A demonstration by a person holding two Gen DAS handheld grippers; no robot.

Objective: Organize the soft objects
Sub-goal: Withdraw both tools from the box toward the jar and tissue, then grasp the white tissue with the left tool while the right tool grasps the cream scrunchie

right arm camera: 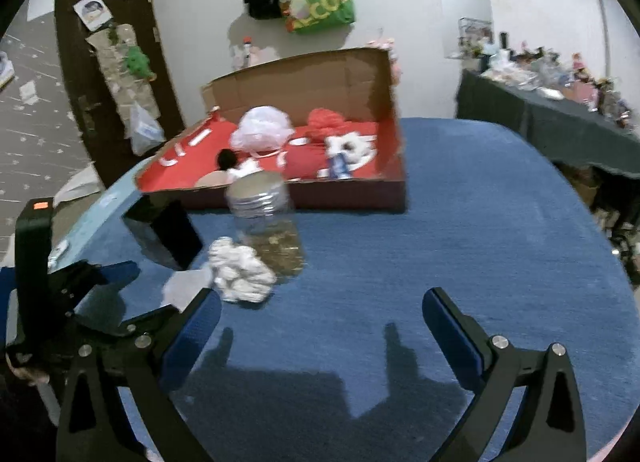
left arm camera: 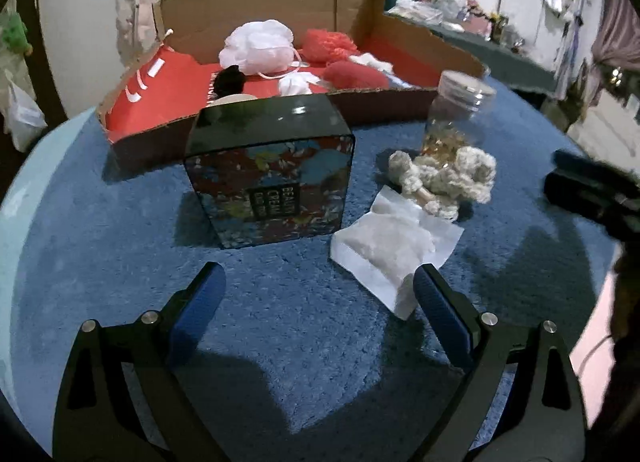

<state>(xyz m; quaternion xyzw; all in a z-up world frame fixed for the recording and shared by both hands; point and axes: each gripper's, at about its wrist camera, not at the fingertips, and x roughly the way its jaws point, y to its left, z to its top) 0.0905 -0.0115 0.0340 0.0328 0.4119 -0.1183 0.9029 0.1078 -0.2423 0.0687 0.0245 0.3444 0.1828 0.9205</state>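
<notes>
- Fingers of the left gripper (left arm camera: 319,286) and right gripper (right arm camera: 322,310) spread wide, empty.
- White padded pouch (left arm camera: 390,248) and crocheted toy (left arm camera: 444,178) lie on blue carpet (left arm camera: 280,342), outside the cardboard box (left arm camera: 256,10).
- Likely next: close on the pouch, carry it boxward.

The left wrist view looks from low over the blue carpeted table (left arm camera: 280,322) toward the cardboard box (left arm camera: 280,6), close behind the floral tin (left arm camera: 268,170). The right wrist view faces the same cardboard box (right arm camera: 304,78) from farther back and to the right. Both share the box, the clear jar (left arm camera: 460,114) (right arm camera: 264,218) before it, and the cream knitted bundle (left arm camera: 448,178) (right arm camera: 240,270).
</notes>
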